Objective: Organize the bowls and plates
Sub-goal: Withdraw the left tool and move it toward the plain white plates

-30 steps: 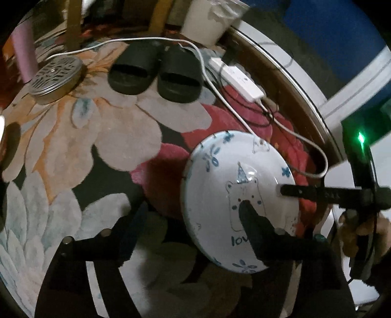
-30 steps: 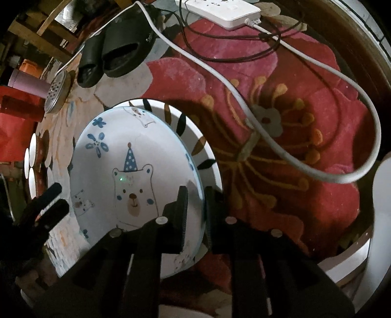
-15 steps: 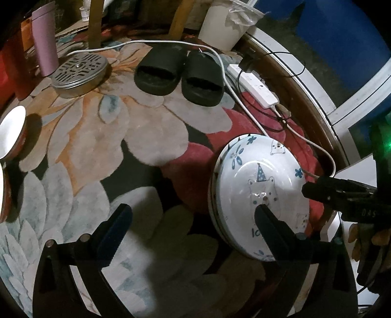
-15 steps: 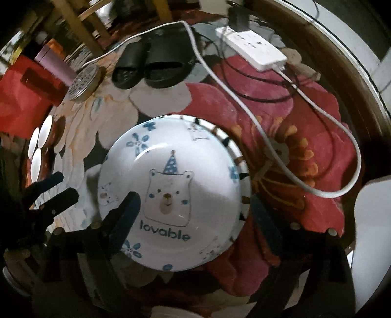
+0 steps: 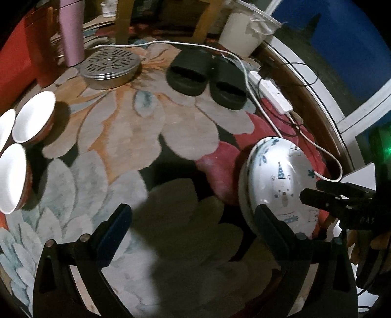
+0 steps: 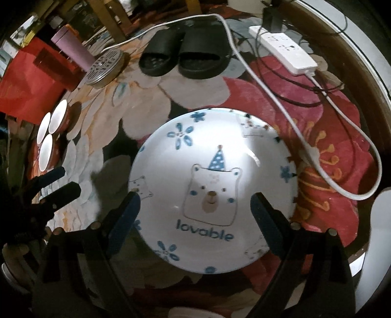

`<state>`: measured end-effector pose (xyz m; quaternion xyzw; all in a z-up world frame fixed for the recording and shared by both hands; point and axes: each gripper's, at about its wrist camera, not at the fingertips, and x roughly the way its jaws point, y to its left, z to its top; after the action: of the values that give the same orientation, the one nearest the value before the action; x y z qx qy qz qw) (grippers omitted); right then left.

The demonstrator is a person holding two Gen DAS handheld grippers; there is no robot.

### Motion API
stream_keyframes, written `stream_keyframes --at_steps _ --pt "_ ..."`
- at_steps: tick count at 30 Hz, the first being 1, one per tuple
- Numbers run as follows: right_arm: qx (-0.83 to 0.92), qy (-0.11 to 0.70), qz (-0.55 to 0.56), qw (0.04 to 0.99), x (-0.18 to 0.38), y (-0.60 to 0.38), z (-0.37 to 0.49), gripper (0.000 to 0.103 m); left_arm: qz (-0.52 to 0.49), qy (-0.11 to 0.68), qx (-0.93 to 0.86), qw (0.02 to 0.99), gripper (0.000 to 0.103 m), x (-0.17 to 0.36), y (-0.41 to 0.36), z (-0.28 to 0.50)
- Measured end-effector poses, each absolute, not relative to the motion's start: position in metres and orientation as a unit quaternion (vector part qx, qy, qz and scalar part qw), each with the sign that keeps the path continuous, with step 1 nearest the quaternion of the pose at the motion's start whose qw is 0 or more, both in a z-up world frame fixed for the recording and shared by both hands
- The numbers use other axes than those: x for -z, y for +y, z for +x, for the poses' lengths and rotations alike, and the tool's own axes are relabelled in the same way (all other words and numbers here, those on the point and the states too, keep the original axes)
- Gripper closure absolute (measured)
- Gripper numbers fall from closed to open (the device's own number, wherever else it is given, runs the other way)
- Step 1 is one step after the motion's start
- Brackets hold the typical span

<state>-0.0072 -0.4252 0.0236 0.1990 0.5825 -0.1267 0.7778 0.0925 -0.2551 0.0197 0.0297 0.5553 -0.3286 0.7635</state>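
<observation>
On the rug by the black slippers, the bear plate rests on another plate so they stack, while both the left claw and right claw hang wide apart, holding nothing.

Both grippers' jaws spread wide.

Floor covered by a round floral rug in red, peach and grey, wooden furniture legs seen at its far edge, blue wall with white trim at right, scene dimly lit from overhead.
</observation>
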Motion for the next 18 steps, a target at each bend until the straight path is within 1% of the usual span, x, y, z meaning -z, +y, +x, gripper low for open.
stream_keyframes --at_steps 18 --pt "0.080 0.596 0.178 0.779 -0.013 -0.368 0.026 0.010 0.010 0.564 0.280 0.777 0.002 -0.011 -0.185 0.110"
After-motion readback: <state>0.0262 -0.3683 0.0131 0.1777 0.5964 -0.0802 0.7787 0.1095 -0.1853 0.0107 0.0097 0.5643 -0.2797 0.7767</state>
